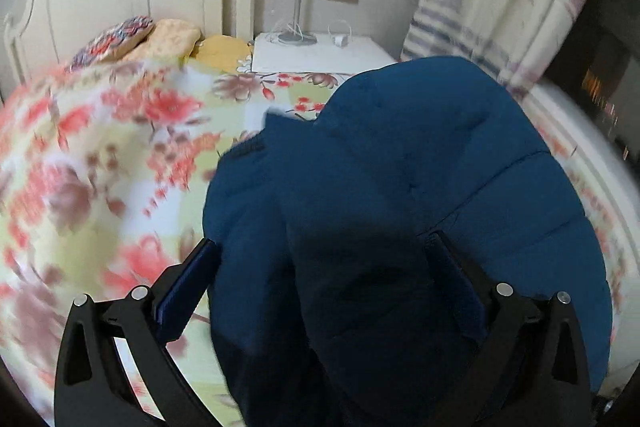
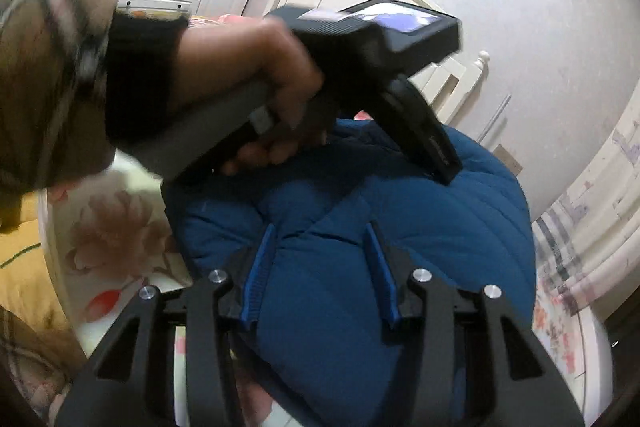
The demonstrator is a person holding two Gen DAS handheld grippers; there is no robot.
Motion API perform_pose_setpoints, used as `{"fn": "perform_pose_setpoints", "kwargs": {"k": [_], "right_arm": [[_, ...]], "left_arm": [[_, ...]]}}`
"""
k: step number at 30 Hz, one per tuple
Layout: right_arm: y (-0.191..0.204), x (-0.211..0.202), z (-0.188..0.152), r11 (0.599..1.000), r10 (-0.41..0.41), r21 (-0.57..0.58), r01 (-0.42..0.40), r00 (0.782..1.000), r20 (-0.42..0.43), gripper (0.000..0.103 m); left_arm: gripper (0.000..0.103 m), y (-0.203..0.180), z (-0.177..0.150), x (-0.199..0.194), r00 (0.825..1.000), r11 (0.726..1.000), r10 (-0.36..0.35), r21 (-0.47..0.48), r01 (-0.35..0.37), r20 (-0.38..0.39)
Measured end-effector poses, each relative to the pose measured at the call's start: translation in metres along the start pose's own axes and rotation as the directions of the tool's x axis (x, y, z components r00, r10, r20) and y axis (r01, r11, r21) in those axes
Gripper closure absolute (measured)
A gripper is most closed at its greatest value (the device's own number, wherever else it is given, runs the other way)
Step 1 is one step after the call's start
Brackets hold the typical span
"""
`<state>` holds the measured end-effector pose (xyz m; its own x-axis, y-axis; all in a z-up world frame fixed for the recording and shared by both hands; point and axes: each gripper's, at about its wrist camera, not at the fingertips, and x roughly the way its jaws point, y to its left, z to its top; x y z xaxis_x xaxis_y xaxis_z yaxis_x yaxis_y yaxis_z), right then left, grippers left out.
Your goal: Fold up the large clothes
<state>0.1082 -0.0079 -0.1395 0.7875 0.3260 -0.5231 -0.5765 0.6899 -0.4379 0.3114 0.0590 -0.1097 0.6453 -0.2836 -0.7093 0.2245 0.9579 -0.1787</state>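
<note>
A bed under a red-and-pink floral quilted cover point(image 1: 100, 155) carries the bulky dark-blue quilted padded jacket point(image 1: 420, 167), heaped at the near side. A thick fold of the jacket fills the left gripper point(image 1: 320, 251), whose widely spread jaws have the cloth bunched between them, while the right gripper point(image 2: 320, 243) hovers over the jacket with jaws partly apart and nothing pinched. A white bedside table point(image 1: 320, 55) stands beyond, and in the right wrist view the person's left hand point(image 2: 256, 83) on its black handle blocks the jacket's far part.

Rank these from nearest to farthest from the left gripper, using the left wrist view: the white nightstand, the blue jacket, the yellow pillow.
1. Blue jacket: between the left gripper's fingers.
2. Yellow pillow: upper left, at the head of the bed.
3. White nightstand: beyond the bed, against the wall; close to the pillow's range.
</note>
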Motion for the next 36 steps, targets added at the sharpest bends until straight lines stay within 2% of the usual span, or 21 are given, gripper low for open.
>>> {"fn": "perform_pose_setpoints", "kwargs": {"k": [6, 10, 13, 15, 16, 17, 19, 21, 23, 24, 26, 28, 30, 31, 33, 34, 36], "right_arm": [[0.005, 0.002, 0.0, 0.999, -0.029, -0.035, 0.029, 1.0, -0.006, 0.057], [0.001, -0.009, 0.012, 0.999, 0.03, 0.01, -0.03, 0.999, -0.022, 0.058], [0.015, -0.004, 0.005, 0.996, -0.034, -0.078, 0.031, 0.999, -0.034, 0.058], [0.008, -0.01, 0.009, 0.997, 0.04, -0.059, -0.043, 0.998, -0.053, 0.063], [-0.012, -0.019, 0.013, 0.987, 0.159, 0.006, -0.159, 0.986, -0.052, 0.067], [-0.032, -0.026, 0.016, 0.98, 0.194, 0.056, -0.192, 0.981, -0.03, 0.068], [-0.08, -0.041, 0.02, 0.978, 0.134, 0.153, -0.141, 0.99, 0.05, 0.068], [-0.143, -0.045, 0.02, 0.952, 0.068, 0.292, -0.093, 0.993, 0.094, 0.067], [-0.198, -0.029, 0.018, 0.909, 0.041, 0.412, -0.07, 0.996, 0.078, 0.063], [-0.226, -0.01, 0.017, 0.886, 0.039, 0.461, -0.048, 0.999, 0.03, 0.061], [-0.264, 0.024, 0.019, 0.855, 0.04, 0.517, -0.026, 0.999, -0.017, 0.061], [-0.291, 0.055, 0.022, 0.819, 0.065, 0.573, -0.042, 0.998, -0.021, 0.061], [-0.293, 0.097, 0.03, 0.833, 0.066, 0.553, -0.022, 0.996, -0.06, 0.064], [-0.286, 0.129, 0.029, 0.855, 0.097, 0.518, -0.017, 0.987, -0.127, 0.068], [-0.261, 0.181, 0.027, 0.898, 0.156, 0.439, -0.021, 0.949, -0.274, 0.067], [-0.265, 0.189, 0.025, 0.91, 0.143, 0.415, -0.012, 0.947, -0.288, 0.067], [-0.263, 0.192, 0.039, 0.934, 0.141, 0.358, -0.009, 0.928, -0.344, 0.068]], "left_arm": [[0.004, 0.015, -0.006, 0.01, 0.994, 0.992, -0.099, -0.074, 0.102, 0.048], [0.004, 0.015, -0.007, 0.01, 0.994, 0.992, -0.1, -0.075, 0.103, 0.053], [0.004, 0.018, -0.007, 0.012, 0.992, 0.988, -0.119, -0.088, 0.123, 0.049], [0.004, 0.017, -0.008, 0.011, 0.993, 0.99, -0.11, -0.085, 0.114, 0.047], [0.004, 0.014, -0.007, 0.01, 0.995, 0.993, -0.09, -0.074, 0.094, 0.048], [0.004, 0.012, -0.008, 0.008, 0.996, 0.995, -0.075, -0.065, 0.079, 0.052], [0.004, 0.01, -0.009, 0.004, 0.996, 0.997, -0.055, -0.055, 0.059, 0.063], [0.004, 0.01, -0.01, 0.003, 0.996, 0.997, -0.048, -0.061, 0.052, 0.074], [0.004, 0.008, -0.01, -0.001, 0.996, 0.998, -0.02, -0.051, 0.025, 0.091], [0.004, 0.006, -0.011, -0.002, 0.995, 0.999, -0.007, -0.046, 0.012, 0.098], [0.004, 0.005, -0.011, -0.005, 0.994, 0.999, 0.01, -0.044, -0.005, 0.113], [0.004, 0.007, -0.012, -0.007, 0.992, 0.999, 0.012, -0.054, -0.005, 0.127], [0.004, 0.009, -0.013, -0.009, 0.991, 0.998, 0.009, -0.063, 0.0, 0.135], [0.004, 0.011, -0.014, -0.009, 0.991, 0.998, 0.003, -0.068, 0.006, 0.137], [0.004, 0.017, -0.014, -0.01, 0.989, 0.995, 0.011, -0.102, 0.004, 0.146], [0.004, 0.022, -0.014, -0.01, 0.989, 0.992, 0.005, -0.125, 0.013, 0.146], [0.004, 0.029, -0.015, -0.008, 0.99, 0.988, -0.028, -0.149, 0.049, 0.136]]}}
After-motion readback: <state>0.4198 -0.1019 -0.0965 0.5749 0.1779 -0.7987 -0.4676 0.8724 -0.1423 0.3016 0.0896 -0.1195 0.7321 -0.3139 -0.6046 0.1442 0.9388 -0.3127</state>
